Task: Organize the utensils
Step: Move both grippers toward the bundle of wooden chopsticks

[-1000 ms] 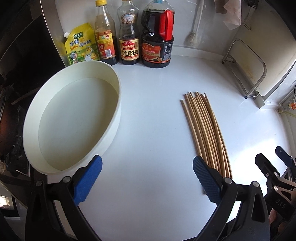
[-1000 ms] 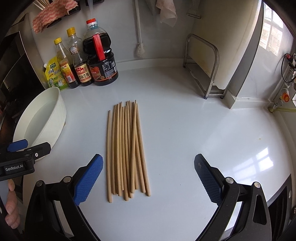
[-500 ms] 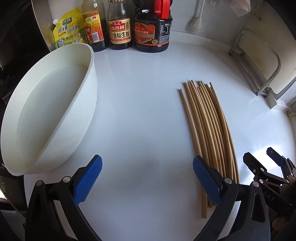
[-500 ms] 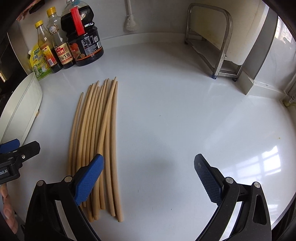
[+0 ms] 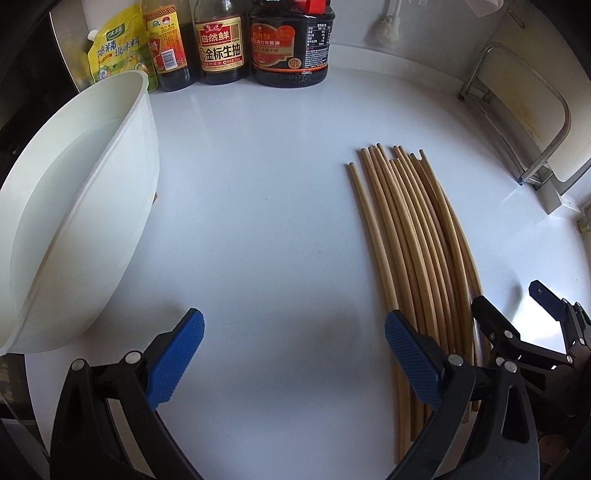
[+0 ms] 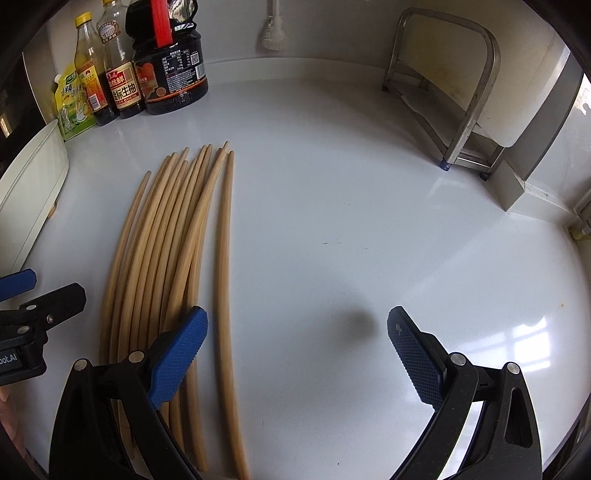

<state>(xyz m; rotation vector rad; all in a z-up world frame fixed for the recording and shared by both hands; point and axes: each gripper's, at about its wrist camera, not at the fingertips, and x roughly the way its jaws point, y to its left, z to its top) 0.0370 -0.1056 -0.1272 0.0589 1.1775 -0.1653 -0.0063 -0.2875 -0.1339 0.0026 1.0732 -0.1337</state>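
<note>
A bundle of several wooden chopsticks [image 5: 413, 251] lies side by side on the white counter [image 5: 266, 221]; it also shows in the right wrist view [image 6: 173, 251]. My left gripper [image 5: 293, 350] is open and empty, low over the counter, with its right finger at the bundle's near end. My right gripper [image 6: 297, 349] is open and empty; its left finger sits over the chopsticks, and one chopstick [image 6: 225, 266] lies between the fingers. The right gripper also shows at the left wrist view's right edge [image 5: 524, 317].
A white bowl [image 5: 74, 206] stands at the left. Sauce bottles [image 5: 258, 44] and a yellow seasoning pouch [image 5: 114, 51] line the back wall. A metal rack [image 6: 454, 96] stands at the back right. A brush [image 6: 273, 33] hangs on the wall.
Both grippers have moved forward and lower toward the counter. The right gripper's left finger now sits over the chopstick bundle. The chopsticks have not moved.
</note>
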